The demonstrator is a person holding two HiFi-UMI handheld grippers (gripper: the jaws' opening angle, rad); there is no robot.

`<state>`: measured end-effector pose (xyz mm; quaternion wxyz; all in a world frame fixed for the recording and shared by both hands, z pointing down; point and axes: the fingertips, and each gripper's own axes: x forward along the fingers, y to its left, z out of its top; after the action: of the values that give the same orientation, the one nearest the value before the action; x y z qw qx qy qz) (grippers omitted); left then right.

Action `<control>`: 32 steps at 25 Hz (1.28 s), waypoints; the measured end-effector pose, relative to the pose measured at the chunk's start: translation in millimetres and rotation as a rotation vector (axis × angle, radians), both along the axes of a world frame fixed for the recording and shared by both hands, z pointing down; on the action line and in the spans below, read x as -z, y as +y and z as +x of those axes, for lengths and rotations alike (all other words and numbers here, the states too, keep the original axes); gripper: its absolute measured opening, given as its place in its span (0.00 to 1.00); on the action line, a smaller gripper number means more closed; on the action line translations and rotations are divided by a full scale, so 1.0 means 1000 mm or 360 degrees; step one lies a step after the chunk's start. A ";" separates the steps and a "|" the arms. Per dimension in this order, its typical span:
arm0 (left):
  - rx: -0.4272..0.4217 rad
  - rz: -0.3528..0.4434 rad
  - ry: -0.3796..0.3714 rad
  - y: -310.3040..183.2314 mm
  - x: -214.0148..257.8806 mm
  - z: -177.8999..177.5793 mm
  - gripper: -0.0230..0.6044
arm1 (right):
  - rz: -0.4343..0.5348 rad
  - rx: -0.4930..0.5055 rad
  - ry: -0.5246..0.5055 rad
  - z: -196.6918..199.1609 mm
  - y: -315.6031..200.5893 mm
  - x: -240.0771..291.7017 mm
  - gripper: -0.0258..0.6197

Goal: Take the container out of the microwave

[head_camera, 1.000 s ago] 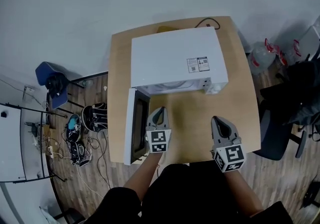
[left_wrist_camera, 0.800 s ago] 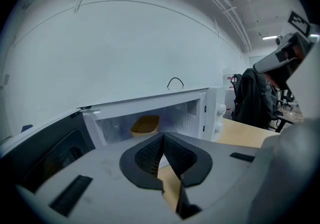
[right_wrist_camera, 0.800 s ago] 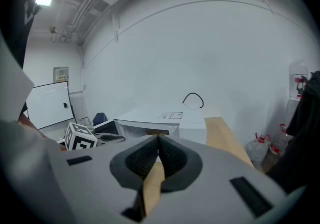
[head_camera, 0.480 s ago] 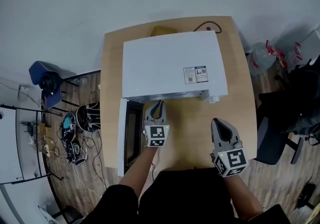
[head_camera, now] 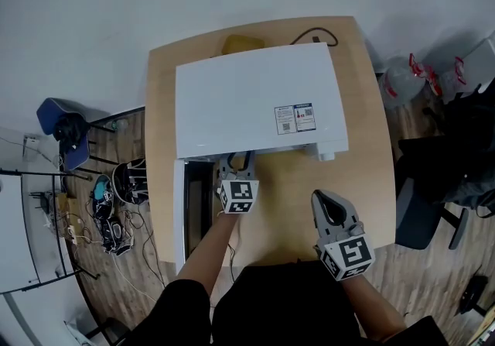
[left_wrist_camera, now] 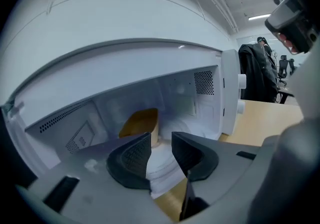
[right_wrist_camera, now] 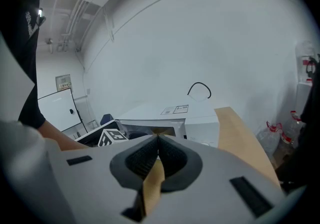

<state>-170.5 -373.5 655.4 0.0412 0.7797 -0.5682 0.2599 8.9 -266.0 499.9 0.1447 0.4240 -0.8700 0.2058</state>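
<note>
A white microwave (head_camera: 251,101) stands on the wooden table (head_camera: 363,159) with its door (head_camera: 179,213) swung open to the left. Inside the cavity a tan container (left_wrist_camera: 140,124) stands on the white turntable. My left gripper (head_camera: 238,159) reaches into the mouth of the microwave; its jaws are opening, the container lies beyond them and nothing is between the pads. My right gripper (head_camera: 331,209) hovers over the table in front of the microwave, shut and empty.
A black cable (head_camera: 313,33) runs off the table's back edge behind the microwave. Left of the table are a blue chair (head_camera: 66,128) and a tangle of gear on the floor (head_camera: 116,205). A dark office chair (head_camera: 433,182) stands at the right.
My left gripper has moved forward from the table into the microwave's opening and its jaws have parted. The right gripper has drifted slightly. The head view has shifted over the microwave.
</note>
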 end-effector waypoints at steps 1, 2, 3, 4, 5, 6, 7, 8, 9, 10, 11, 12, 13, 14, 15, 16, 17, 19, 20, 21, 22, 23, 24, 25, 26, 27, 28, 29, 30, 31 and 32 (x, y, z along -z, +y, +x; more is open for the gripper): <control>-0.0011 0.0000 -0.0010 -0.004 -0.001 0.001 0.21 | -0.0002 -0.0003 -0.0001 0.002 -0.002 -0.001 0.13; -0.0022 -0.0003 -0.0021 -0.009 -0.003 0.002 0.23 | -0.0005 -0.0010 -0.0001 0.005 -0.004 -0.002 0.13; -0.0036 -0.0010 -0.0032 -0.013 -0.006 0.003 0.25 | -0.0007 -0.0017 0.0001 0.007 -0.006 -0.004 0.13; -0.0050 -0.0018 -0.0045 -0.017 -0.008 0.005 0.26 | -0.0009 -0.0025 0.0004 0.010 -0.008 -0.005 0.13; -0.0067 -0.0024 -0.0059 -0.020 -0.010 0.006 0.28 | -0.0009 -0.0031 0.0007 0.012 -0.010 -0.006 0.13; -0.0086 -0.0026 -0.0073 -0.023 -0.012 0.008 0.29 | -0.0009 -0.0039 0.0009 0.014 -0.012 -0.007 0.13; -0.0105 -0.0024 -0.0086 -0.026 -0.014 0.009 0.30 | -0.0011 -0.0047 0.0008 0.016 -0.013 -0.007 0.13; -0.0124 -0.0017 -0.0096 -0.029 -0.015 0.010 0.31 | -0.0017 -0.0057 0.0001 0.017 -0.014 -0.008 0.13; -0.0140 -0.0006 -0.0104 -0.031 -0.017 0.010 0.31 | -0.0028 -0.0067 -0.0015 0.018 -0.014 -0.008 0.13; -0.0151 0.0004 -0.0115 -0.034 -0.018 0.010 0.33 | -0.0042 -0.0075 -0.0037 0.019 -0.015 -0.009 0.13; -0.0156 0.0011 -0.0127 -0.037 -0.020 0.009 0.34 | -0.0054 -0.0080 -0.0057 0.019 -0.015 -0.010 0.13; -0.0157 0.0015 -0.0135 -0.040 -0.021 0.008 0.34 | -0.0061 -0.0081 -0.0069 0.020 -0.015 -0.010 0.13; -0.0155 0.0015 -0.0138 -0.043 -0.022 0.006 0.35 | -0.0063 -0.0077 -0.0072 0.020 -0.015 -0.011 0.13; -0.0150 0.0011 -0.0134 -0.046 -0.024 0.005 0.36 | -0.0064 -0.0075 -0.0071 0.021 -0.015 -0.011 0.13; -0.0142 0.0001 -0.0128 -0.049 -0.025 0.003 0.36 | -0.0068 -0.0078 -0.0069 0.022 -0.015 -0.012 0.13; -0.0133 -0.0011 -0.0122 -0.052 -0.026 0.002 0.37 | -0.0075 -0.0089 -0.0069 0.025 -0.015 -0.014 0.13; -0.0126 -0.0024 -0.0120 -0.054 -0.027 0.000 0.38 | -0.0085 -0.0106 -0.0071 0.028 -0.016 -0.015 0.13; -0.0127 -0.0042 -0.0141 -0.060 -0.030 -0.001 0.40 | -0.0100 -0.0138 -0.0074 0.034 -0.017 -0.018 0.13; -0.0130 -0.0046 -0.0156 -0.062 -0.031 -0.002 0.41 | -0.0102 -0.0147 -0.0074 0.036 -0.018 -0.020 0.13; -0.0131 -0.0048 -0.0170 -0.065 -0.032 -0.002 0.42 | -0.0101 -0.0152 -0.0072 0.038 -0.019 -0.020 0.13; -0.0130 -0.0049 -0.0182 -0.067 -0.033 -0.003 0.42 | -0.0098 -0.0153 -0.0069 0.039 -0.019 -0.020 0.13; -0.0131 -0.0048 -0.0194 -0.069 -0.035 -0.004 0.42 | -0.0094 -0.0154 -0.0065 0.039 -0.020 -0.020 0.13; -0.0137 -0.0047 -0.0208 -0.070 -0.038 -0.005 0.42 | -0.0090 -0.0156 -0.0062 0.039 -0.020 -0.020 0.13; -0.0144 -0.0045 -0.0225 -0.071 -0.041 -0.006 0.42 | -0.0087 -0.0157 -0.0060 0.038 -0.020 -0.020 0.13; -0.0148 -0.0040 -0.0243 -0.073 -0.044 -0.007 0.42 | -0.0086 -0.0160 -0.0059 0.038 -0.020 -0.020 0.13; -0.0147 -0.0035 -0.0260 -0.075 -0.044 -0.007 0.42 | -0.0087 -0.0162 -0.0057 0.037 -0.020 -0.021 0.13; -0.0143 -0.0032 -0.0275 -0.078 -0.040 -0.007 0.42 | -0.0088 -0.0163 -0.0054 0.037 -0.019 -0.022 0.13; -0.0140 -0.0033 -0.0288 -0.081 -0.036 -0.007 0.42 | -0.0091 -0.0164 -0.0050 0.037 -0.019 -0.023 0.13; -0.0141 -0.0038 -0.0299 -0.083 -0.035 -0.007 0.42 | -0.0096 -0.0168 -0.0047 0.037 -0.018 -0.024 0.13; -0.0146 -0.0044 -0.0310 -0.085 -0.035 -0.006 0.42 | -0.0102 -0.0172 -0.0046 0.037 -0.017 -0.024 0.13; -0.0151 -0.0050 -0.0321 -0.086 -0.036 -0.006 0.42 | -0.0107 -0.0176 -0.0045 0.037 -0.016 -0.025 0.13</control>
<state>-176.2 -459.9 691.5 -0.0162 0.7748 -0.5279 0.3475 45.8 -282.2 524.7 0.1350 0.4634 -0.8398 0.2486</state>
